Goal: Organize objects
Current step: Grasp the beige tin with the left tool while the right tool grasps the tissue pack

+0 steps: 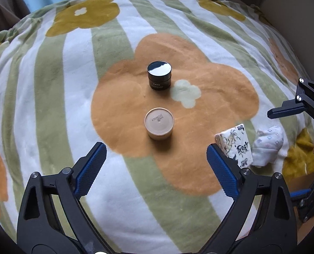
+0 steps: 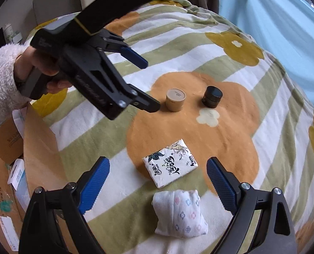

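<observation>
Both claws hang above the flowered blanket (image 1: 51, 80) with jaws spread wide, holding nothing. Left gripper (image 1: 157, 167) faces the tan paper tub (image 1: 159, 126), which stands on the blanket's big orange flower. Beyond the tub, apart from it, stands the black cream jar (image 1: 159, 75). Right gripper (image 2: 158, 182) hovers over the printed tissue pack (image 2: 170, 162), nearer than the tub, with the folded floral cloth (image 2: 179, 213) just beside the pack. A cardboard box (image 2: 6, 160) sits at the blanket's edge.
</observation>
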The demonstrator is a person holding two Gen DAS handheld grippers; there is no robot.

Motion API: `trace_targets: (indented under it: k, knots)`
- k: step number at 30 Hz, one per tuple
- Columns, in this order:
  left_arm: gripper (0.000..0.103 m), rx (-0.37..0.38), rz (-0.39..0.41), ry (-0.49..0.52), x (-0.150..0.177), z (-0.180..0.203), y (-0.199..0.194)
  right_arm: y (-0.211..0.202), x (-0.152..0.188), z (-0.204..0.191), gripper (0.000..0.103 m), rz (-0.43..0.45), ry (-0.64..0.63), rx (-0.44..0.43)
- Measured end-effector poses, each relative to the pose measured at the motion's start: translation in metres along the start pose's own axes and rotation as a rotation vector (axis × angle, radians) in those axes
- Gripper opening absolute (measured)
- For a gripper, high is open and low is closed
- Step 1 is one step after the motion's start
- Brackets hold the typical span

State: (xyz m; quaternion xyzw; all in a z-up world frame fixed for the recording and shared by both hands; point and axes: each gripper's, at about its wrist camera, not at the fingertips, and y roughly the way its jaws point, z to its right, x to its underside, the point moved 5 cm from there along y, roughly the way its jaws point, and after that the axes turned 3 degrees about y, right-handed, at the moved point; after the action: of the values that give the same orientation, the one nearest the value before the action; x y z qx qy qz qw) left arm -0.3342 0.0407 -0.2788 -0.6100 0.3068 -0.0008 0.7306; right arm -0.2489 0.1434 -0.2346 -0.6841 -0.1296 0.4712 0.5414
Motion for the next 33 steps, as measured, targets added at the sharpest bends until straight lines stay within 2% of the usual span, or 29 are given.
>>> trace_targets:
  k: [10,13,18,21,27,33]
  knots:
    - [0.072,0.011,-0.025,0.005,-0.007,-0.005,0.037,0.046,-0.001,0.005,0.091,-0.035,-0.077,0.017]
    - [0.068,0.007,-0.02,0.017,-0.008,-0.006,0.04,0.054,0.0,0.007,0.092,-0.04,-0.083,0.01]
    - [0.053,0.016,-0.003,0.013,-0.013,-0.007,0.039,0.062,0.002,0.008,0.091,-0.043,-0.097,0.007]
    - [0.047,0.018,0.003,0.017,-0.014,-0.007,0.04,0.064,0.003,0.01,0.09,-0.038,-0.09,0.004]
    - [0.033,0.021,0.006,0.033,-0.015,-0.003,0.04,0.068,0.004,0.012,0.069,-0.046,-0.091,0.012]
    - [0.03,0.03,0.01,0.024,-0.017,-0.002,0.034,0.066,0.003,0.012,0.067,-0.04,-0.088,0.035]
